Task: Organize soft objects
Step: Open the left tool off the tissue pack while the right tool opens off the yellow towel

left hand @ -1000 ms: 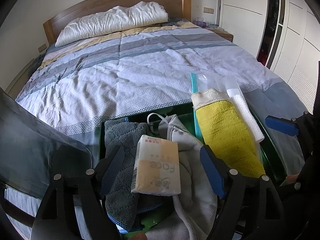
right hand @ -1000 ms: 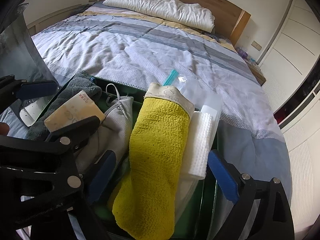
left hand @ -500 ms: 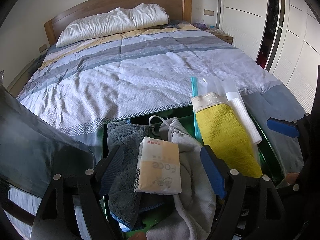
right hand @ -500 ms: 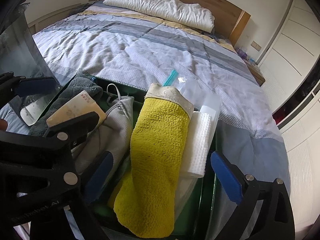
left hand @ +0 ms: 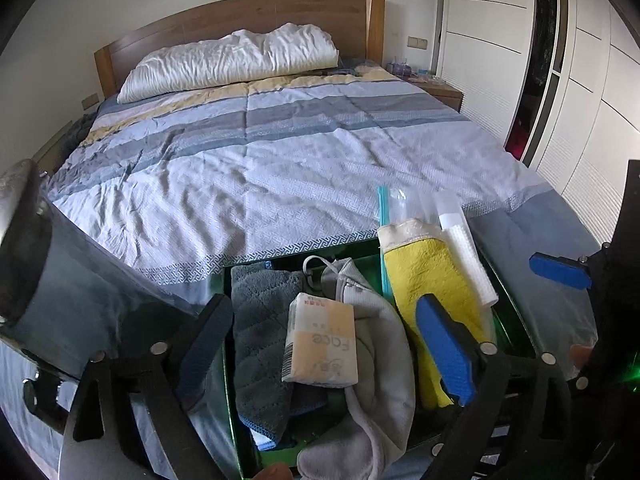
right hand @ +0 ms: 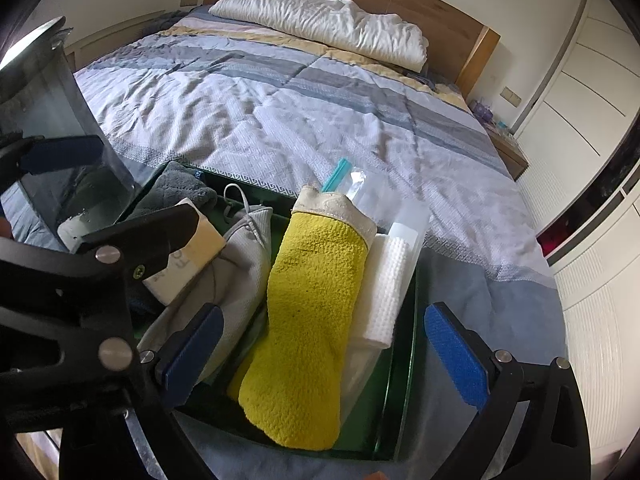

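Green tray [left hand: 516, 312] at the foot of the bed [left hand: 280, 168], its far rim lying against the patterned hem of the striped quilt [right hand: 320, 92], its right wall running close beside the white waffle cloth [right hand: 384, 292]. Packed inside, left to right: dark grey quilted towel [left hand: 260, 344] against the left wall, hanging over the near rim; pale grey cloth bag [left hand: 384, 364] with a drawstring loop in the middle, spilling over the near edge; tissue pack [left hand: 320, 344] printed "Face" lying on top of towel and bag; yellow mitt [right hand: 308, 320] with a cream cuff, laid lengthwise, its cuff reaching the far rim; beside it the waffle cloth, and under both a clear zip bag [right hand: 360, 184] with a teal strip poking past the far rim onto the quilt. Left gripper [left hand: 324, 344] low over the tray's near left half, blue-padded fingers [left hand: 444, 352] spread wide on either side of the tissue pack, touching nothing, holding nothing. Right gripper [right hand: 324, 356] over the near right half, fingers [right hand: 456, 356] likewise wide apart, straddling the mitt's lower end without contact, the right finger hanging outside the tray's right wall. Little spare floor inside the tray: only a green strip at the near right corner. Plenty of free quilt beyond the far rim, up to the white pillow [left hand: 236, 60] and wooden headboard [left hand: 240, 20]. Dark translucent lid or panel [right hand: 60, 128] standing close at the tray's left side; white wardrobe doors [left hand: 500, 60] off to the right.
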